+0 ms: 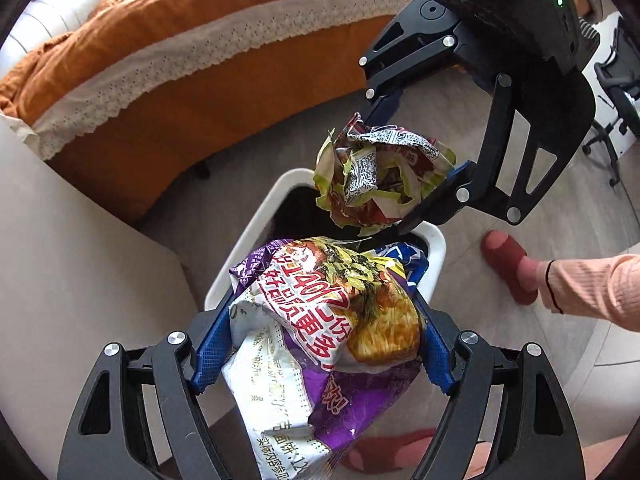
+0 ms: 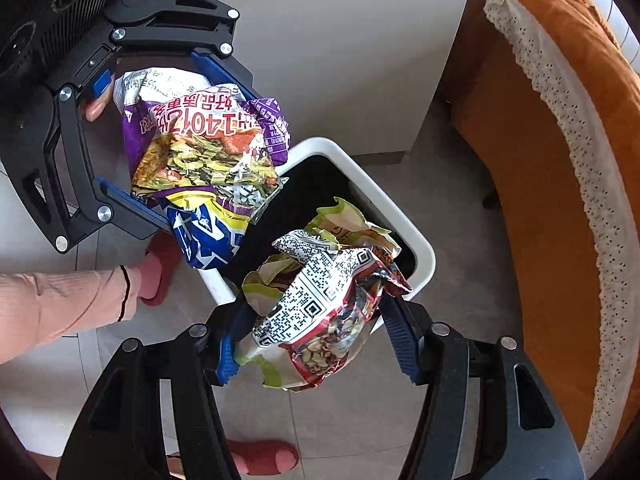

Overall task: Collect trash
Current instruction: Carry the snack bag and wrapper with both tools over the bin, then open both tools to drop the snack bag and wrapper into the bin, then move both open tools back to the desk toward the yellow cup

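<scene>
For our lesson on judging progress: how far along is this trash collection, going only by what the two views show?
Done: both pieces are picked up. The left tool is shut on the purple noodle packet; the right tool is shut on the crumpled snack wrapper.
In hand: both hang above the white bin.
Left: release each so it drops in. What the dark bin already holds cannot be made out.

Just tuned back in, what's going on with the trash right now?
A person holds both grippers over the white plastic bin with a black liner. The left gripper is shut on a crumpled purple noodle wrapper; the right gripper is shut on a crumpled green-edged snack wrapper with QR codes. Neither wrapper is released yet.
</scene>
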`<move>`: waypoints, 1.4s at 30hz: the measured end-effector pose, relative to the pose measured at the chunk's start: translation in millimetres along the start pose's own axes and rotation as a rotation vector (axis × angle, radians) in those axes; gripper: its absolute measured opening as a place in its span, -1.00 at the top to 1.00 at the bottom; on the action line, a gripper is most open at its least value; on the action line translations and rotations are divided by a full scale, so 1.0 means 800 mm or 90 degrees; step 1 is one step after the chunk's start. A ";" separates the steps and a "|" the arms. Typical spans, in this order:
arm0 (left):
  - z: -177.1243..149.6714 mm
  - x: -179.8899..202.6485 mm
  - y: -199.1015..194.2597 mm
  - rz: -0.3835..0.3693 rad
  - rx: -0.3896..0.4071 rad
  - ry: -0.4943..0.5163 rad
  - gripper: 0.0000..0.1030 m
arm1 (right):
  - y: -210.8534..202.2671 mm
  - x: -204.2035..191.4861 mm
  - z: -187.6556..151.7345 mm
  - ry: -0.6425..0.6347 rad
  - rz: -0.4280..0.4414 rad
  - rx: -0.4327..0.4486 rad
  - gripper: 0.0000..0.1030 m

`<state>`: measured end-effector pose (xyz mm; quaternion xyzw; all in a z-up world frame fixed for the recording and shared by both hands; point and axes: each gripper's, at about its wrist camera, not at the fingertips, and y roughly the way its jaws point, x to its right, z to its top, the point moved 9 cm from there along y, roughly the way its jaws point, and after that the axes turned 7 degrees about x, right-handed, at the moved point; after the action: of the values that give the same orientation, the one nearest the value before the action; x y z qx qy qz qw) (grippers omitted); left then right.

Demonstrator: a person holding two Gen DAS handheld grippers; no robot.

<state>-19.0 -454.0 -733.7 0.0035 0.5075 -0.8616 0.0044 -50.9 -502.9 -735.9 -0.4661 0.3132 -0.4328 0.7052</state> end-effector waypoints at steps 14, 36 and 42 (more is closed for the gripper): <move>-0.018 -0.007 0.059 -0.018 -0.036 -0.002 -0.91 | 0.046 0.009 0.003 -0.082 0.017 -0.026 -0.91; 0.066 0.001 -0.134 0.082 0.007 -0.015 -0.91 | -0.166 -0.037 0.109 -0.088 -0.031 0.064 -0.91; 0.107 0.012 -0.255 0.122 0.064 -0.055 -0.90 | -0.273 -0.074 0.152 -0.089 -0.040 0.113 -0.91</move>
<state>-31.2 -429.9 -513.8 0.0149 0.4602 -0.8811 0.1084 -42.7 -444.4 -485.8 -0.4403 0.2087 -0.4469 0.7502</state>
